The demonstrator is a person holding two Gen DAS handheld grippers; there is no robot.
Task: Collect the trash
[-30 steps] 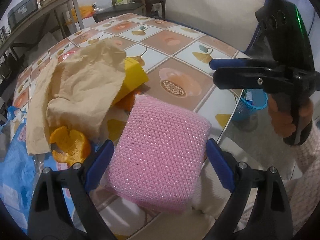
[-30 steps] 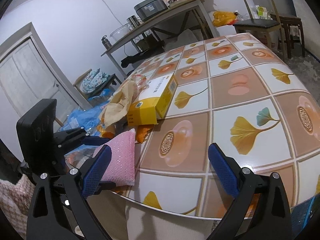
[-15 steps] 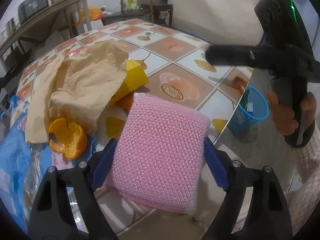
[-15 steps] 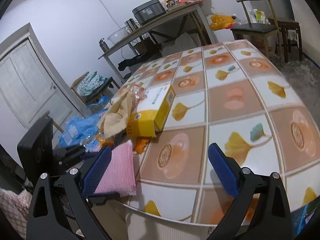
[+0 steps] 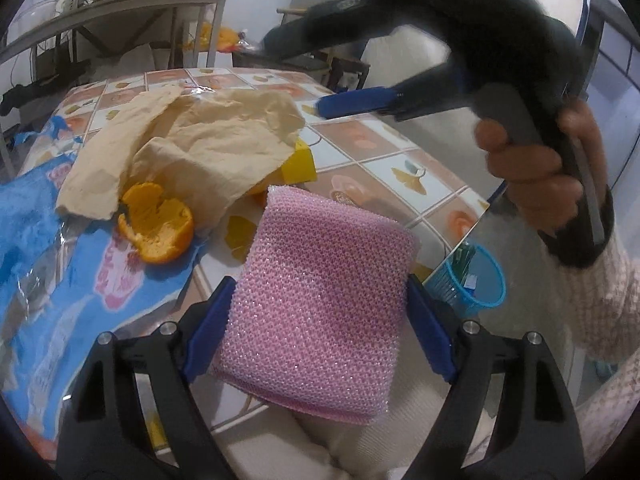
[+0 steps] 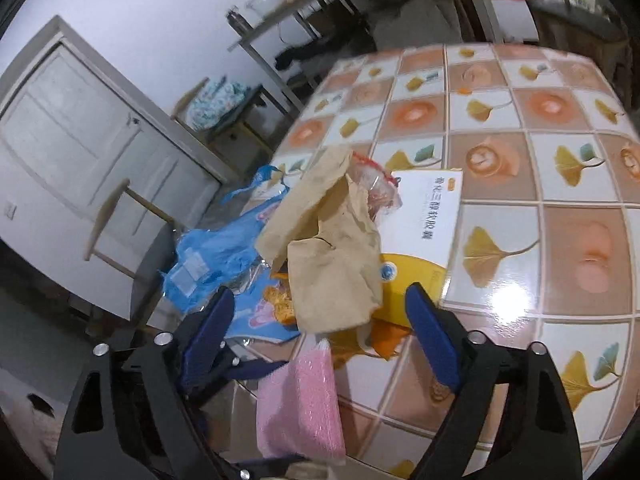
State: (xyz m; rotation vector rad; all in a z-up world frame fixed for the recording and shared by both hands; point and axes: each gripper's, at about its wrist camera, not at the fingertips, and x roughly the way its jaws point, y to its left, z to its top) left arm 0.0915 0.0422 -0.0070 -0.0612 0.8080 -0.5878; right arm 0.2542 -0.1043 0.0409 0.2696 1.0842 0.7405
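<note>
Tiled tabletop [image 6: 520,184] with orange and ginkgo-leaf squares, white door and cluttered shelf behind. Left gripper [image 5: 320,312] clamping a pink scrub sponge [image 5: 324,304] at the near table edge, both blue pads [image 5: 208,328] pressing on its sides, jaws having just been closing on it. Ahead of these jaws and to their left: orange peel [image 5: 154,222] lying on a blue plastic wrapper [image 5: 36,248]; crumpled brown paper [image 5: 192,140] draping over a yellow box [image 5: 298,162] straight ahead. Below the table edge, to the right of the jaws: small blue basket [image 5: 478,280] standing on the floor. Right gripper [image 6: 320,330], gripped by a hand [image 5: 540,168] in a knitted sleeve, hovering over the litter with jaws spread wide, nothing touching either pad, having just been closing partway. Between its jaws, seen from above: the brown paper and the box's yellow end; beyond them, a clear bag [image 6: 374,184] with red trim. Sponge showing low between the right jaws, edge-on.
</note>
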